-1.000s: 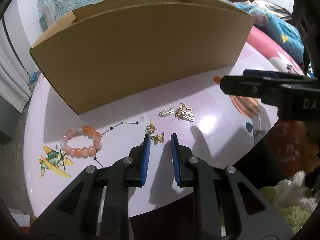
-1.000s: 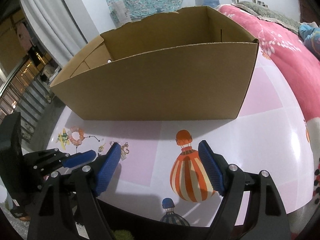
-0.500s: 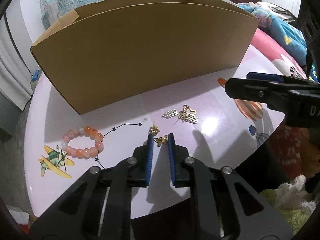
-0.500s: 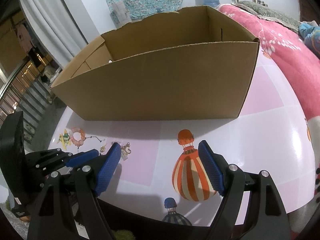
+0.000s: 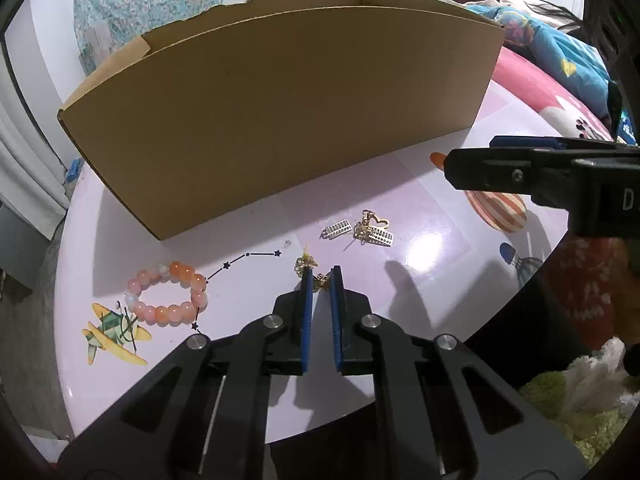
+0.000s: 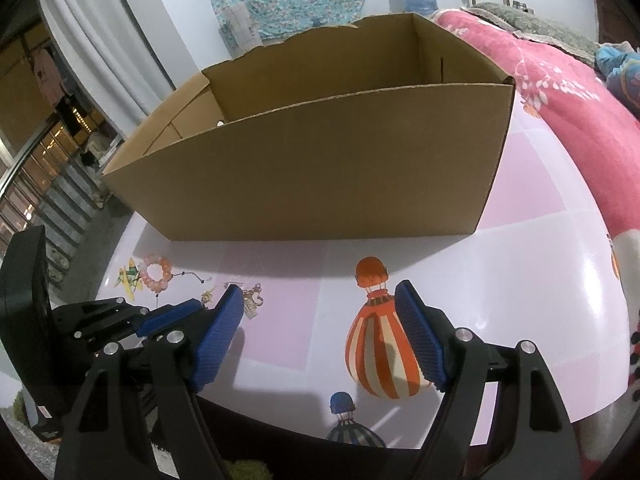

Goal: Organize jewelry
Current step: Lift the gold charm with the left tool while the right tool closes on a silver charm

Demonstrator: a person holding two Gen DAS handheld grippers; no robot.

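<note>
On the pink table (image 5: 420, 196), a small gold butterfly charm (image 5: 321, 282) sits between the blue pads of my left gripper (image 5: 321, 274). Its jaws are closing and the pads touch the charm's wings. Another gold piece (image 5: 305, 263) lies just beyond the left pad. A small heap of gold and silver pieces (image 5: 366, 230) lies farther ahead to the right. A peach bead bracelet (image 5: 168, 300) rests to the left. My right gripper (image 6: 319, 290) hovers open over a printed balloon, holding nothing. The left gripper (image 6: 188, 312) shows at its lower left.
A large open cardboard box (image 6: 320, 168) stands across the back of the table, its near wall high. A pink bedspread (image 6: 560, 92) lies to the right. The table's front edge runs just under both grippers. An airplane print (image 5: 112, 332) marks the table's left side.
The left gripper's jaws have narrowed around the butterfly charm, from a clear gap to touching it. The right gripper has not moved.
</note>
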